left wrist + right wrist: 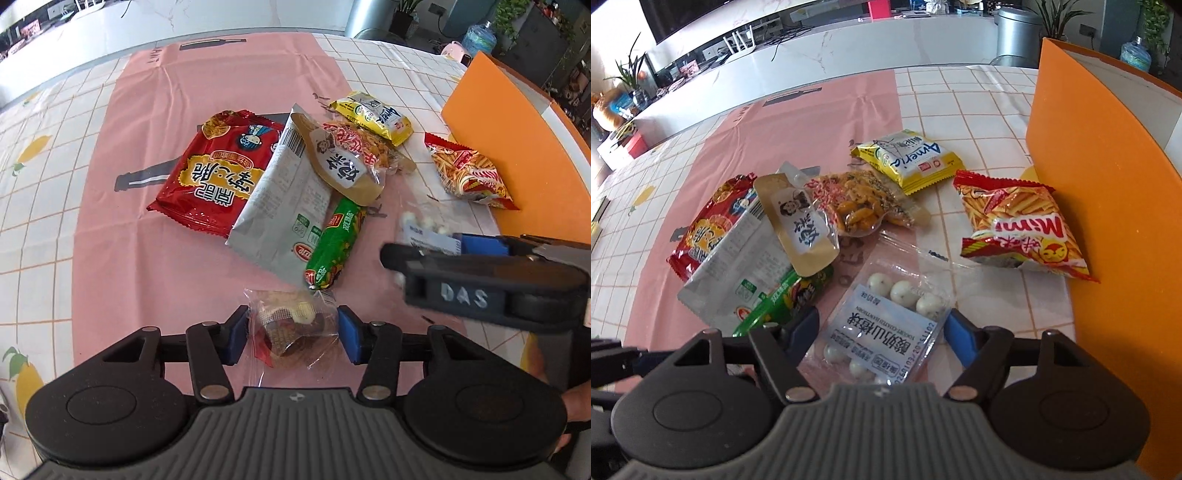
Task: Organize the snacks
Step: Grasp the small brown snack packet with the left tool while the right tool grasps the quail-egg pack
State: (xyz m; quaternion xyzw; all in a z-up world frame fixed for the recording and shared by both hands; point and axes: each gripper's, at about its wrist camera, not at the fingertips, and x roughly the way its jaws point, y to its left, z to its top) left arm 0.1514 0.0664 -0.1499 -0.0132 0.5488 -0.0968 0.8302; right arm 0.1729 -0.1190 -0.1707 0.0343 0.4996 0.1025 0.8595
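Note:
Snack packs lie in a heap on the pink cloth: a red pack [218, 170], a silver pack [284, 199], a green sausage [334, 245], a tan pouch [343, 158], a yellow pack [373, 116] and a red Mimi pack [469, 171]. My left gripper [291, 334] is open around a clear small snack bag [295, 330]; its pads stand beside the bag. My right gripper [882, 332] is open around a clear bag of white balls [886, 328]. The right gripper also shows in the left wrist view [424, 251].
An orange box [1108, 177] stands at the right, next to the Mimi pack [1023, 229]. A checked tablecloth [44, 206] covers the table. A white counter [849, 48] runs along the far side.

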